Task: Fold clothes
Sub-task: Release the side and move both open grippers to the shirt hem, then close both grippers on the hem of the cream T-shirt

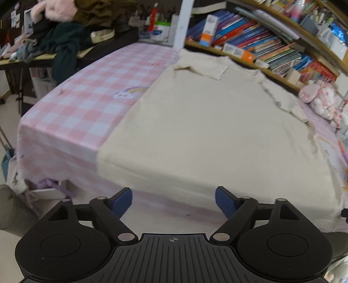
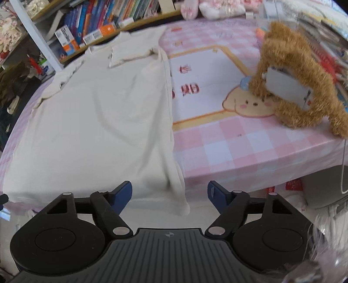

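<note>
Cream shirt (image 1: 213,122) motion-blurred, hem overhanging tablecloth (image 1: 71,113) edge.

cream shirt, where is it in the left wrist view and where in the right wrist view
Left wrist: the cream shirt fills the centre and right, collar far, hem toward the left gripper.
Right wrist: it fills the left and centre, hem corner hanging near the right gripper.
Shared landmark: the bookshelf behind the collar.

A big cream shirt (image 1: 202,122) lies spread flat on the pink checked table (image 1: 71,113). Its collar end reaches the far edge. Its bottom hem hangs a little over the near edge. One sleeve looks folded in, maybe.
</note>
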Available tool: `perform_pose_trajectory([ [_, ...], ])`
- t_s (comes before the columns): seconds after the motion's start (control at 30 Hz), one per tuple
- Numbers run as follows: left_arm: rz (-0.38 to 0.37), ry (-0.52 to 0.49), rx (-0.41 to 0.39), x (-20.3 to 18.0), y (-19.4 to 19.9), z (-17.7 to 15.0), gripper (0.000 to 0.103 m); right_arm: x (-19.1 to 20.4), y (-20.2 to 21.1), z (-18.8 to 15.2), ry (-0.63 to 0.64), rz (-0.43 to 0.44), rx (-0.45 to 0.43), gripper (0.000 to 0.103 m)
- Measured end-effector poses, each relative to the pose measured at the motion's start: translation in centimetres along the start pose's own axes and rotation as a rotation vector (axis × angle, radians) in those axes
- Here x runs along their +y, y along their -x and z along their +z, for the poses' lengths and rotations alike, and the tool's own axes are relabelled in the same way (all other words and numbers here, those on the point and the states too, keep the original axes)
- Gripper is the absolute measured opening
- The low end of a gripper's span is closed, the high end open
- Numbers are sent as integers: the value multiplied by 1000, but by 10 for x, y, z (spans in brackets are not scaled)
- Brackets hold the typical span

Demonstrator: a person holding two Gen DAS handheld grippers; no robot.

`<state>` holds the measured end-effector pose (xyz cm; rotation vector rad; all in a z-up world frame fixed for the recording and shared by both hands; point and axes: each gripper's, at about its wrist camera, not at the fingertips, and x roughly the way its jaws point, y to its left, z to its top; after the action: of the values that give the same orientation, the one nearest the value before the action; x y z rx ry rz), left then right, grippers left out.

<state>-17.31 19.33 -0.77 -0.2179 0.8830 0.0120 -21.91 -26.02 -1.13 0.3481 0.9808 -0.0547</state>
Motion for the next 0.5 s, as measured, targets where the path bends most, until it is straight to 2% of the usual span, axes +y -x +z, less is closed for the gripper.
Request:
perform_pose_trajectory([
  [0.1,21,-16,11,14,-2,1,71,-2,-9,-2,8,5,47,61],
  [0.23,47,-9,4,37,-6,8,70,-1,-18,-3,19,7,73,60],
  [0.3,49,3,5,50,-13,14,63,1,-20,-1,26,7,72,59],
  [0.4,12,12,11,65,-24,22,61,2,-22,1,24,12,70,59],
  [0.5,-64,38,28,82,-36,32,61,2,-24,5,17,26,77,58],
])
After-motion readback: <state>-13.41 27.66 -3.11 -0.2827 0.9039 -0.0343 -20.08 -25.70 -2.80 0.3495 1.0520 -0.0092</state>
